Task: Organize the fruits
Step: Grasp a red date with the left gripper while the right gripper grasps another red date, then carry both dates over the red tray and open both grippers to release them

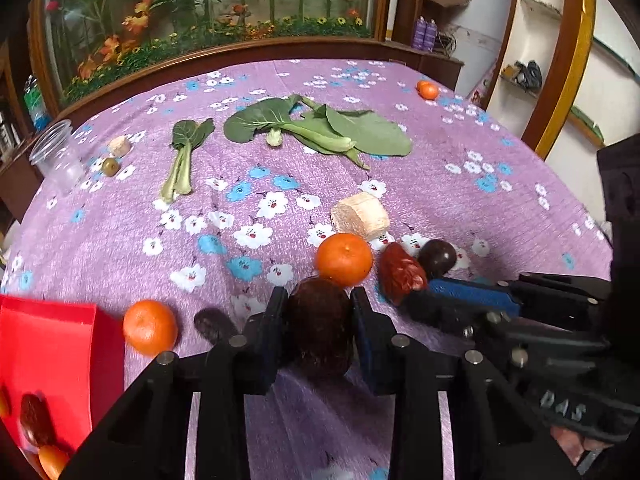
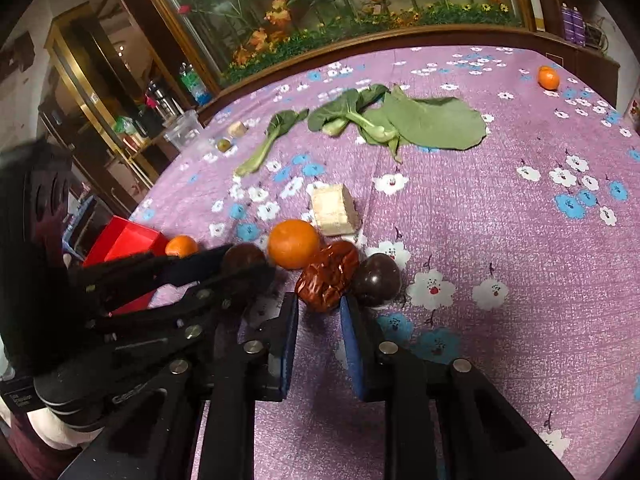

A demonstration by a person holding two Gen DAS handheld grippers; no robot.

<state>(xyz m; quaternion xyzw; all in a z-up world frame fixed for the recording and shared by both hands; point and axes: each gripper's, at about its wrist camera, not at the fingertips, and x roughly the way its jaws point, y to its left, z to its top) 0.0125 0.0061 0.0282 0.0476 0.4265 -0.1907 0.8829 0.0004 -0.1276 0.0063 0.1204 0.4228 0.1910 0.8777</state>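
My left gripper (image 1: 319, 295) is shut on a dark brown oval fruit (image 1: 320, 332) that rests on the purple flowered cloth (image 1: 248, 264). An orange tangerine (image 1: 344, 258) sits just beyond it. To its right lie a wrinkled red date (image 1: 400, 276) and a dark round plum (image 1: 437, 258). My right gripper (image 2: 319, 299) is shut on the near end of the red date (image 2: 328, 276), with the plum (image 2: 376, 280) touching it on the right. The left gripper (image 2: 248, 261) shows at the left in the right wrist view. A red bin (image 1: 80, 344) at the near left holds a date and a tangerine.
Another tangerine (image 1: 150, 330) lies beside the bin. A pale cut chunk (image 1: 360, 214) sits behind the fruit cluster. Leafy greens (image 1: 320, 128) spread mid-table, a clear plastic cup (image 1: 56, 156) and a green olive (image 1: 110, 166) at far left, small tangerines (image 1: 428, 90) at far right.
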